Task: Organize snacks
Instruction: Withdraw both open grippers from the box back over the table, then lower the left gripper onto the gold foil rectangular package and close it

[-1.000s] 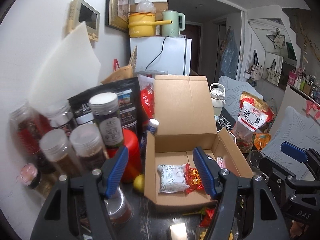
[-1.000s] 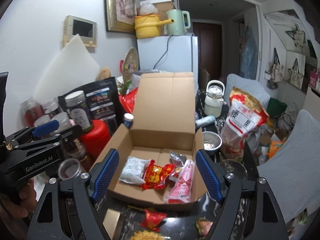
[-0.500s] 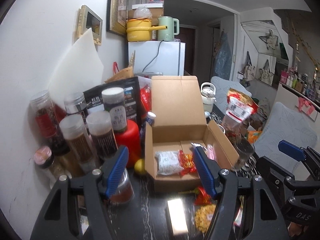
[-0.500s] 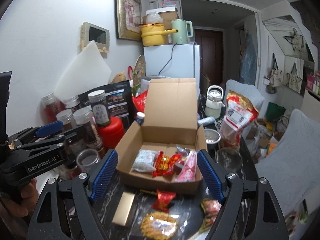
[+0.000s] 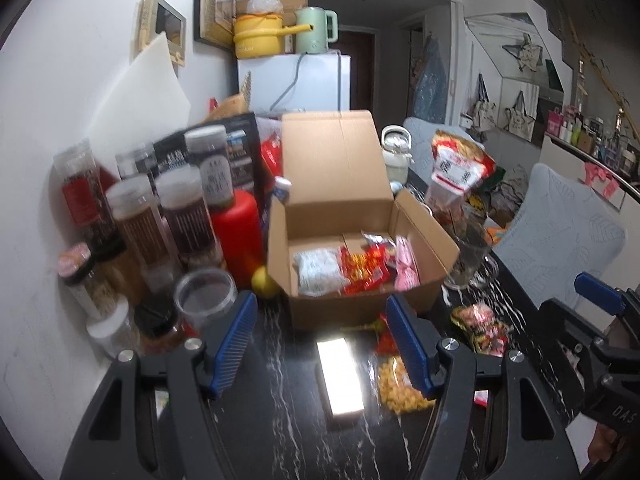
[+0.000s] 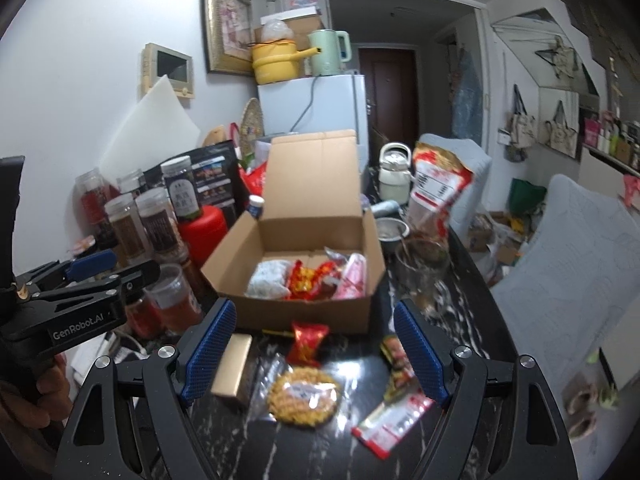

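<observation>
An open cardboard box (image 5: 332, 304) (image 6: 304, 312) stands on the black marble table and holds a white packet (image 6: 269, 283), red packets (image 6: 306, 280) and a pink packet (image 6: 354, 274). Loose snacks lie in front of it: a gold bar (image 6: 231, 364) (image 5: 340, 376), a red candy (image 6: 307, 343), a round yellow snack bag (image 6: 304, 397) (image 5: 394, 388), a small dark packet (image 6: 397, 356) and a red-white packet (image 6: 390, 420). My left gripper (image 5: 322, 344) and right gripper (image 6: 316, 354) are both open and empty, held back from the box above the loose snacks.
Several spice jars (image 5: 184, 216) and a red canister (image 5: 236, 236) crowd the left by the wall. A glass (image 6: 420, 270), a metal bowl (image 6: 392, 230), a white kettle (image 6: 394, 176) and a large red snack bag (image 6: 438, 184) stand right of the box. A grey chair (image 6: 568, 264) is at right.
Both grippers have pulled back from the box, so the loose snacks on the table in front of it have come into view. Both stayed open.
</observation>
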